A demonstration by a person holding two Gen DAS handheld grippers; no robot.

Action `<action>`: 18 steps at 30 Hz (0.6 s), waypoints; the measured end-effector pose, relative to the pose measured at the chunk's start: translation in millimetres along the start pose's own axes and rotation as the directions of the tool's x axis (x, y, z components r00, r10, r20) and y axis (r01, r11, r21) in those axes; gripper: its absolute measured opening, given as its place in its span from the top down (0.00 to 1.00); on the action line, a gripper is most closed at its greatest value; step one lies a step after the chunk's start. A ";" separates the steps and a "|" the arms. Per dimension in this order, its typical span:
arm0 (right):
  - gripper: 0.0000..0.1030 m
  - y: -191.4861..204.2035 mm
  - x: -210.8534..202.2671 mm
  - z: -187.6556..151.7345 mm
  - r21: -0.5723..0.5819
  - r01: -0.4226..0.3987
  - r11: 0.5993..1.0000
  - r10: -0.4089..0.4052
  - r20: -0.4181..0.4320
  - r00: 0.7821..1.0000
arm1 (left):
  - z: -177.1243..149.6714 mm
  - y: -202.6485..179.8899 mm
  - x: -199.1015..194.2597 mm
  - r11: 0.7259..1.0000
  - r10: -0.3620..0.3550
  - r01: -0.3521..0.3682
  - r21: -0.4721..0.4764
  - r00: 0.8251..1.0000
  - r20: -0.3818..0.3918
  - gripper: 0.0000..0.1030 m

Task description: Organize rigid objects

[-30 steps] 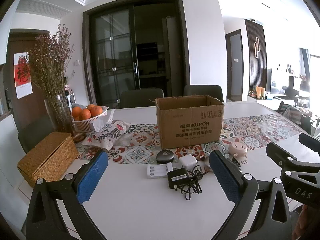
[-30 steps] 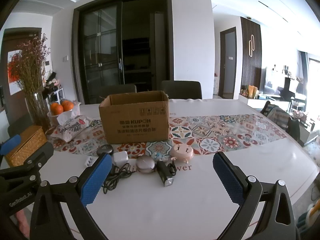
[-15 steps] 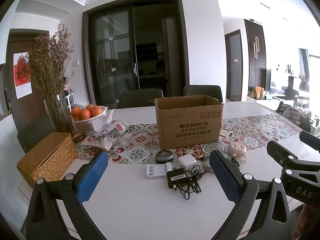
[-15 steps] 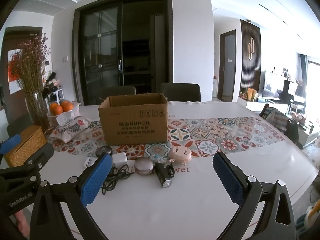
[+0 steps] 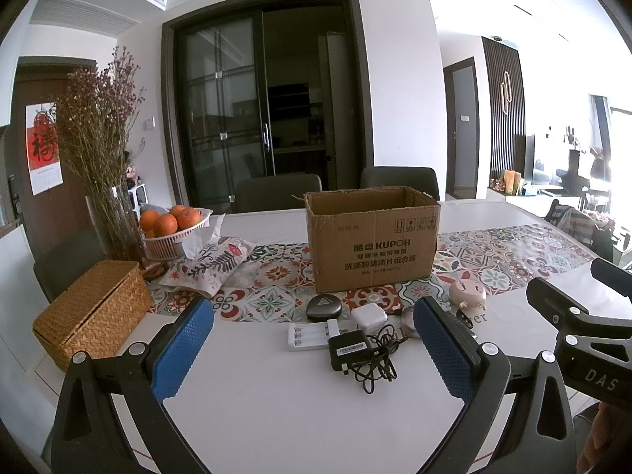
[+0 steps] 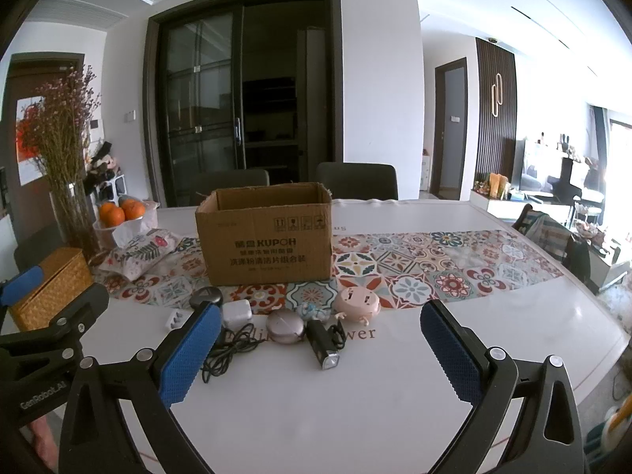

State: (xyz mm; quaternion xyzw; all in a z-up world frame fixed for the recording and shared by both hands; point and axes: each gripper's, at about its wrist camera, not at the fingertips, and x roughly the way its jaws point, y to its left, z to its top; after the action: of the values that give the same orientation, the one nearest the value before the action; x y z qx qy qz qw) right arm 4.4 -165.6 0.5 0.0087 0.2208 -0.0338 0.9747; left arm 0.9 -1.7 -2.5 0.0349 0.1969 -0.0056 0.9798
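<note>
Both tongs hang above the near edge of the white desk (image 5: 276, 414) with nothing in them: the left tongs (image 5: 312, 351) have their blue-padded fingers spread wide apart, and the right tongs (image 6: 320, 355) are just as far apart.

Past their tips lies a loose row of small things on the bare desk: a white battery charger (image 5: 312, 335), a black power adapter with a tangled black cable (image 5: 355, 353), a white cube-shaped plug (image 5: 368, 317), a black rounded-triangle case (image 5: 324, 307), a round mauve compact (image 6: 285, 326), a black bike light (image 6: 322, 345) and a pink pig-shaped gadget (image 6: 357, 302). None touches either tool.

Just behind them, on a patterned tile-print runner (image 6: 434, 260) across the middle of the desk, stands an open brown cardboard box (image 5: 373, 245), upright.

Toward the left edge sit a woven wicker box (image 5: 93, 312), a floral tissue pouch (image 5: 213, 264), a white basket of oranges (image 5: 170, 225) and a glass vase of dried flowers (image 5: 110, 205).
</note>
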 end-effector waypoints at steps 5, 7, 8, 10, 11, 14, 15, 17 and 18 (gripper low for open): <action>0.01 1.3 -0.6 -1.2 -0.001 0.000 1.000 0.000 -0.003 1.000 | -0.6 0.0 0.2 1.000 -0.001 0.001 0.000 1.000 -0.004 0.00; 0.01 1.3 -1.0 -1.2 -0.001 0.000 1.000 0.000 -0.002 1.000 | -0.5 0.0 0.3 1.000 0.000 0.000 0.000 1.000 -0.003 0.00; 0.01 1.3 -0.6 -1.2 -0.001 -0.001 1.000 0.001 -0.003 1.000 | -0.7 -0.1 0.3 1.000 -0.001 0.001 0.001 1.000 -0.003 0.00; 0.01 1.2 -1.0 -1.2 -0.001 0.000 1.000 0.000 -0.001 1.000 | -0.5 0.0 0.3 1.000 0.001 -0.001 0.000 1.000 -0.004 0.00; 0.01 1.3 -0.5 -1.0 -0.001 0.001 1.000 -0.001 -0.003 1.000 | -0.6 0.0 0.4 1.000 0.001 -0.001 0.001 1.000 -0.004 0.00; 0.01 1.2 -1.0 -0.9 -0.002 -0.001 1.000 0.001 -0.004 1.000 | -0.4 0.1 0.2 1.000 0.000 0.000 0.000 1.000 -0.003 0.00; 0.01 1.2 -0.3 -1.1 -0.001 -0.001 1.000 0.001 -0.003 1.000 | -0.4 0.1 0.3 1.000 0.000 0.000 0.000 1.000 -0.003 0.00; 0.01 1.2 -0.5 -1.1 -0.001 0.000 1.000 0.000 -0.003 1.000 | -0.3 0.3 0.2 1.000 -0.001 0.001 0.000 1.000 -0.004 0.00; 0.01 1.2 -0.2 -1.1 -0.001 0.000 1.000 0.000 -0.003 1.000 | -0.5 0.4 0.4 1.000 -0.002 0.002 -0.001 1.000 -0.004 0.00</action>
State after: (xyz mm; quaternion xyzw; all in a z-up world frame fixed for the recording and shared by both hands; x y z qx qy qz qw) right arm 3.8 -164.4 -0.4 0.0086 0.2222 -0.0337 0.9744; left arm 1.1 -1.3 -3.1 0.0344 0.1989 -0.0063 0.9794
